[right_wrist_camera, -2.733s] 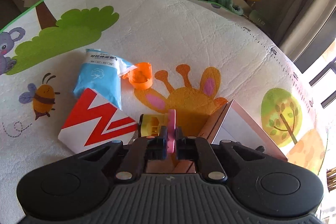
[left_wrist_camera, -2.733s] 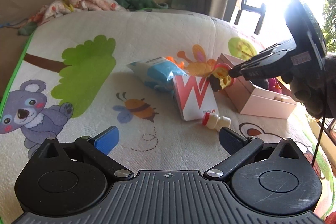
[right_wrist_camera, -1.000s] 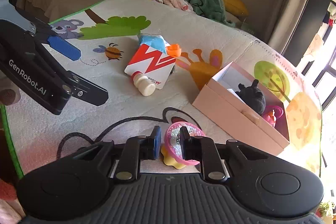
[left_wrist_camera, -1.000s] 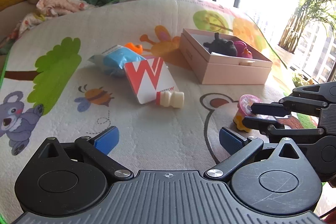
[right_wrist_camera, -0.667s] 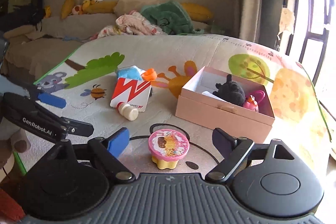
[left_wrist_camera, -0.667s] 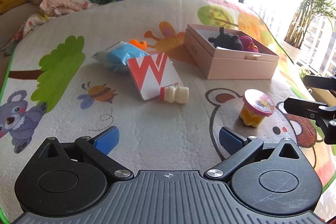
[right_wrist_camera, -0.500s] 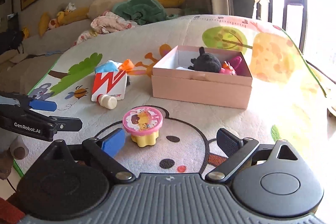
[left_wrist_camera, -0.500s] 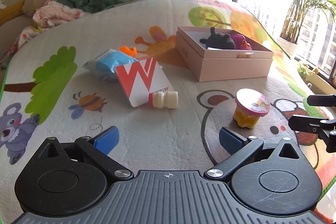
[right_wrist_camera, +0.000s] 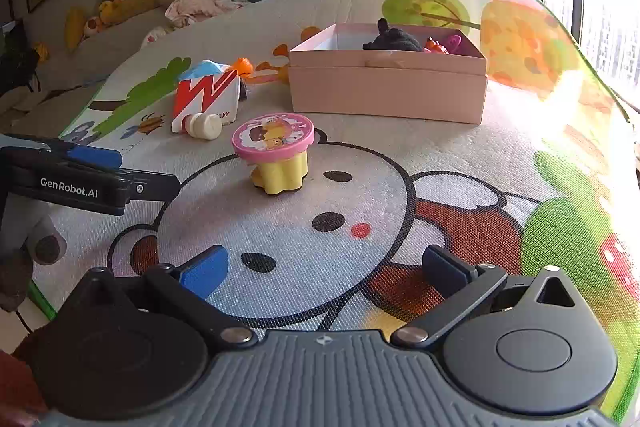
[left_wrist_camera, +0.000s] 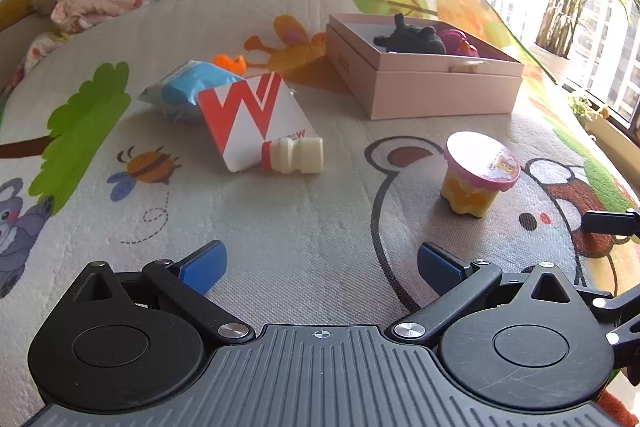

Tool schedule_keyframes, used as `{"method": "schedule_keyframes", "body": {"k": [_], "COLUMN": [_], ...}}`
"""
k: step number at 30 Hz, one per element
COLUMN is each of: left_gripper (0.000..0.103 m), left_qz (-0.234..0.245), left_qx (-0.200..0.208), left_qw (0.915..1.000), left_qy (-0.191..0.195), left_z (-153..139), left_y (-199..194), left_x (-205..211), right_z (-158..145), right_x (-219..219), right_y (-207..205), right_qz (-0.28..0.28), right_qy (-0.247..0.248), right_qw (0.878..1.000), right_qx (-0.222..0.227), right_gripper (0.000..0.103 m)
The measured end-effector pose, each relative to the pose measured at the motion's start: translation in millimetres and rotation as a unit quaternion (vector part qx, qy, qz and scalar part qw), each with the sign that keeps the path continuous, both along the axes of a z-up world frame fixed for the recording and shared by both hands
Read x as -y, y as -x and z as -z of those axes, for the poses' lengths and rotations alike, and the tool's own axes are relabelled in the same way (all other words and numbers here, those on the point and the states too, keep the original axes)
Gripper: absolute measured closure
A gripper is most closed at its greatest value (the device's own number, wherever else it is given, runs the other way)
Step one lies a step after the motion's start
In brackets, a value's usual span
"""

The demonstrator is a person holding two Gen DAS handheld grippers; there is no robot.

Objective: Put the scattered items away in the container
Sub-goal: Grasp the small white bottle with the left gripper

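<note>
Container: one pink box [right_wrist_camera: 387, 93], lid off, standing on the play mat [left_wrist_camera: 304, 227] toward its far window-side corner; a black plush [right_wrist_camera: 394, 39] and a pink-and-orange toy [right_wrist_camera: 444, 45] lie inside.
Scattered items: five. One jelly cup [right_wrist_camera: 276, 151] with a pink lid and yellow ribbed body, upright on the printed bear's face, near the mat's near edge. One small white bottle [left_wrist_camera: 294, 155] with a red cap, on its side, touching the red-and-white packet [left_wrist_camera: 256, 119]. One blue pouch [left_wrist_camera: 192, 93] just behind the packet. One orange piece [left_wrist_camera: 230, 63] beyond the pouch.
Right gripper [right_wrist_camera: 324, 267]: jaws have just been opening and stand wide apart, nothing between them; the cup sits free ahead of the blue pads [right_wrist_camera: 204, 273].
Left gripper [left_wrist_camera: 320, 263]: jaws spread wide, empty, over bare mat.
Open room: bare mat between cup and box, and between bottle and cup.
Edges: green border at the near left corner [right_wrist_camera: 42, 301]; window side of the mat in glare.
</note>
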State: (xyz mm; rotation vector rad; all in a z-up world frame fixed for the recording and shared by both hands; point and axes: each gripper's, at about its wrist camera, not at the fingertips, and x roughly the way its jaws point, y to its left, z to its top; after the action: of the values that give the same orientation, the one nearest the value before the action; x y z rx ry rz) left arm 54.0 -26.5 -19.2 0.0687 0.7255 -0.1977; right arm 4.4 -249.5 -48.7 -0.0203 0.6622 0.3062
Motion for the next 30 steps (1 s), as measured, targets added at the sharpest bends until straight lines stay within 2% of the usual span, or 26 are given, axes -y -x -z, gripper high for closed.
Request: {"method": "schedule_keyframes", "body": {"k": [3,9,13,14,15,16,17,18,20,23,28,29,30], "left_gripper": [0.000,0.000,0.001,0.007,0.025,0.034,0.034,0.027,0.019,0.020,0.033,0.040,0.053], "left_qz": [-0.003,-0.012,-0.012,-0.010,-0.007,-0.004,-0.003,-0.005,-0.005,-0.003,-0.004,-0.004,-0.002], "left_qx": [-0.001,0.052,0.064,0.065,0.061,0.055,0.051,0.051,0.054,0.052,0.042,0.046,0.047], "left_qw": [1.0000,0.9985,0.9978,0.9976,0.9977,0.9980,0.9982,0.9982,0.9981,0.9981,0.9987,0.9985,0.9984], "left_qy": [-0.001,-0.015,-0.015,-0.021,-0.027,-0.031,-0.032,-0.031,-0.031,-0.034,-0.027,-0.029,-0.030], "left_z": [0.7,-11.7,-14.1,-13.2,-12.1,-10.2,-8.5,-7.2,-5.1,-1.7,4.1,4.0,3.6], "left_y": [-2.5,-24.3,-44.8,-49.9,-53.3,-57.1,-59.9,-61.1,-61.8,-64.5,-74.1,-74.8,-75.6], "left_x": [-0.5,-0.4,2.1,3.8,5.4,6.2,6.2,5.6,4.2,3.1,3.3,4.5,5.3], "right_z": [1.2,2.0,2.4,2.8,3.1,3.3,3.3,3.6,4.2,4.7,5.7,6.3,6.8], "right_x": [-5.4,-6.8,-7.3,-7.4,-7.4,-7.2,-6.9,-7.0,-7.1,-7.2,-7.2,-7.4,-7.6], "right_y": [1.2,0.5,0.2,0.4,0.8,0.9,0.8,0.9,1.4,2.2,3.1,3.9,4.7], "right_qz": [-0.004,0.013,0.017,0.015,0.013,0.011,0.010,0.010,0.010,0.010,0.011,0.012,0.012], "right_qy": [0.022,0.019,0.019,0.019,0.021,0.021,0.020,0.020,0.021,0.021,0.021,0.021,0.021], "right_qw": [1.000,1.000,1.000,1.000,1.000,1.000,1.000,1.000,1.000,1.000,0.999,0.999,0.999], "right_qx": [0.003,0.004,0.006,0.007,0.009,0.010,0.010,0.011,0.014,0.017,0.022,0.025,0.028], "right_gripper": [0.000,0.000,0.000,0.000,0.000,0.000,0.000,0.000,0.000,0.000,0.000,0.000,0.000]}}
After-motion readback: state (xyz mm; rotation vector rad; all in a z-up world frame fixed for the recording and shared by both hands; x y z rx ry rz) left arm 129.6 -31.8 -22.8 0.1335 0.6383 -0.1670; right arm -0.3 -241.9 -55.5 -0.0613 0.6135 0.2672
